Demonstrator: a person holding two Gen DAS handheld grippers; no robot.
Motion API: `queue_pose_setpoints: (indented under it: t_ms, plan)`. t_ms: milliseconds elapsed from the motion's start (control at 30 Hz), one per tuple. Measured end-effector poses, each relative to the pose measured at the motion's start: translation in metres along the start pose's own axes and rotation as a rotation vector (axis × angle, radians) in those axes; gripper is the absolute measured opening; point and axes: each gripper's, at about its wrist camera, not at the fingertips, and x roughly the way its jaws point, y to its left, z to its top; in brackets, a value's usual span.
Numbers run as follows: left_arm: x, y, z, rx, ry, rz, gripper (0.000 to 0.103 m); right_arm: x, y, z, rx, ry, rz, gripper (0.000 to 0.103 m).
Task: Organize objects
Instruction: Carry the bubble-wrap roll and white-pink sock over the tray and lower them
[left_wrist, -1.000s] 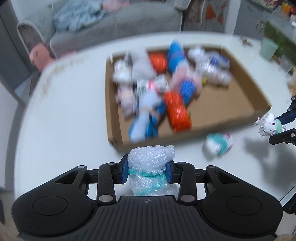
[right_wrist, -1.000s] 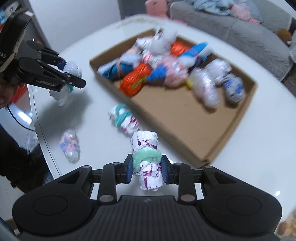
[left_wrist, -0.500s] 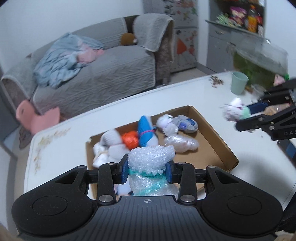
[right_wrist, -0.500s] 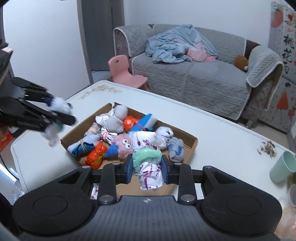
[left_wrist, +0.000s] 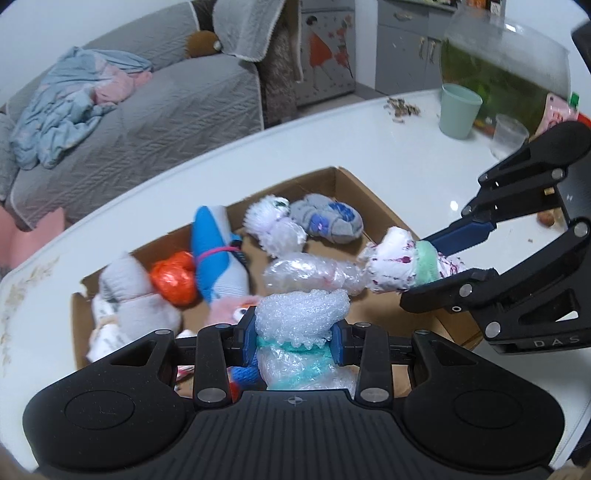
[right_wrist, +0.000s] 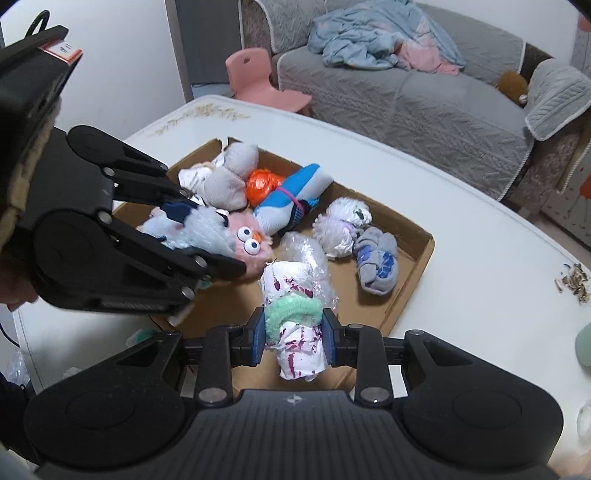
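1. Left gripper (left_wrist: 294, 336): clamped on a bubble-wrap bundle (left_wrist: 301, 317) tied with a teal band. Both blue pads press the bundle's sides. The bundle hangs above the near edge of the cardboard tray (left_wrist: 373, 192).
2. Right gripper (right_wrist: 293, 334): clamped on a white bundle with purple marks (right_wrist: 295, 295), gripped at its mint-green band. In the left wrist view this gripper enters from the right, and its bundle sits over the tray's right side.
3. Cardboard tray: rests on the white table (left_wrist: 258, 155). It is shallow and open-topped.
4. Tray contents, right wrist view:
   - grey sock roll (right_wrist: 231, 181) at the far left corner;
   - orange bundle (right_wrist: 263, 186) touching it;
   - blue-and-white sock roll (right_wrist: 295, 195) beside the orange bundle;
   - pink fuzzy toy with eyes (right_wrist: 251, 240) partly behind the left gripper;
   - clear wrapped bundle (right_wrist: 304, 254) mid-tray;
   - white fluffy roll (right_wrist: 341, 225) and grey-blue sock roll (right_wrist: 376, 264) on the right.
5. Table, far end: mint cup (left_wrist: 458, 110), clear cup (left_wrist: 508, 134), scattered seed husks (left_wrist: 400, 109).
6. Background: grey sofa (left_wrist: 147, 107) carrying crumpled blue and pink cloth.
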Motion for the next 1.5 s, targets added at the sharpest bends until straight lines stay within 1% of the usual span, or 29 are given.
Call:
queue_pose_setpoints:
  t_ms: [267,467,700,800,1033,1133,1200,1267,1367,1433,1500]
  plan:
    - [0.028,-0.008,-0.003,0.022,0.035,-0.012,0.044,0.017,-0.007,-0.008,-0.005,0.072,-0.003,0.028]
    - [0.039,-0.012,-0.007,0.035,0.056,-0.024,0.044,0.022,-0.004,-0.009,-0.033,0.097,-0.001,0.028]
    - [0.05,-0.004,-0.012,0.018,0.085,-0.021,0.044,0.037,-0.001,-0.011,-0.041,0.138,0.005,0.028]
    - [0.054,0.0,-0.012,-0.006,0.089,-0.026,0.044,0.041,0.003,-0.013,-0.058,0.155,-0.006,0.028]
    - [0.063,0.008,0.0,-0.089,0.071,-0.006,0.044,0.044,-0.001,-0.006,-0.044,0.131,-0.054,0.028]
    - [0.068,0.012,0.005,-0.128,0.061,-0.002,0.044,0.046,-0.008,-0.005,-0.015,0.119,-0.065,0.028]
    - [0.071,0.013,0.009,-0.133,0.053,0.005,0.044,0.045,-0.011,-0.004,0.004,0.112,-0.069,0.028]
    - [0.073,0.014,0.011,-0.151,0.045,0.013,0.044,0.044,-0.013,-0.004,0.02,0.104,-0.06,0.028]
    - [0.075,0.016,0.012,-0.16,0.047,0.008,0.044,0.043,-0.012,-0.004,0.032,0.117,-0.047,0.028]
    - [0.073,0.017,0.011,-0.159,0.055,0.001,0.044,0.042,-0.011,-0.005,0.044,0.122,-0.025,0.028]
    - [0.073,0.021,0.009,-0.16,0.064,-0.019,0.045,0.042,-0.006,-0.004,0.03,0.124,-0.01,0.029]
